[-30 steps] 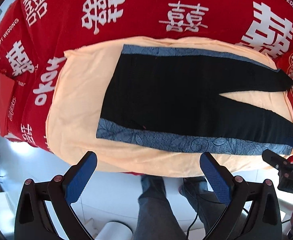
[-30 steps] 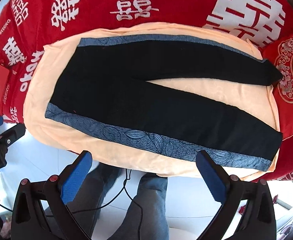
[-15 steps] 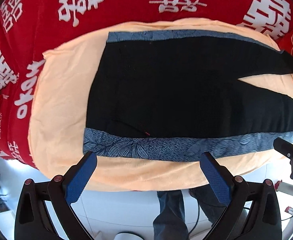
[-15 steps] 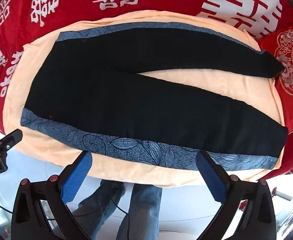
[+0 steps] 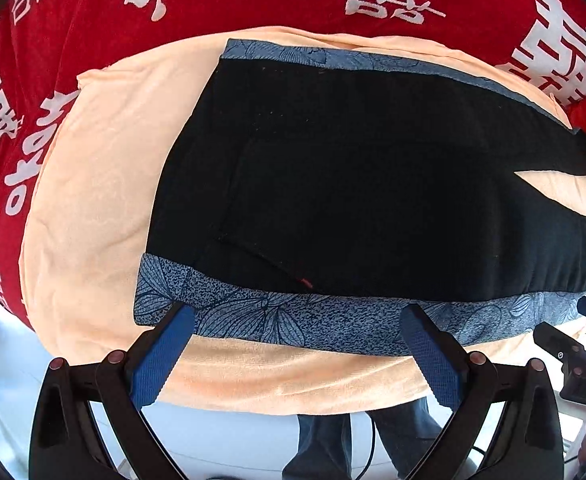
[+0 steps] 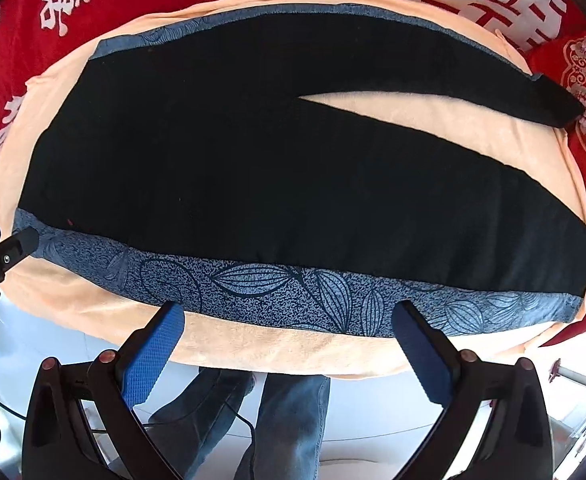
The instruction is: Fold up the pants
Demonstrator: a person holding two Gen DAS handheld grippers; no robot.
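Observation:
Black pants (image 5: 353, 184) with blue leaf-patterned side stripes lie flat on a peach cloth (image 5: 93, 200), waist to the left, legs spread to the right. They also show in the right wrist view (image 6: 253, 168). My left gripper (image 5: 297, 344) is open and empty, over the near stripe close to the waist corner. My right gripper (image 6: 289, 340) is open and empty, over the near stripe (image 6: 293, 292) of the near leg. The right gripper's tip shows at the right edge of the left wrist view (image 5: 573, 348).
The peach cloth (image 6: 333, 352) covers a table draped in a red cloth with white characters (image 5: 253, 0). The table's near edge is just under the grippers. The person's jeans-clad legs (image 6: 277, 420) and a cable are on the floor below.
Both grippers have moved forward and down toward the near edge of the pants, which now look larger. Both stayed open.

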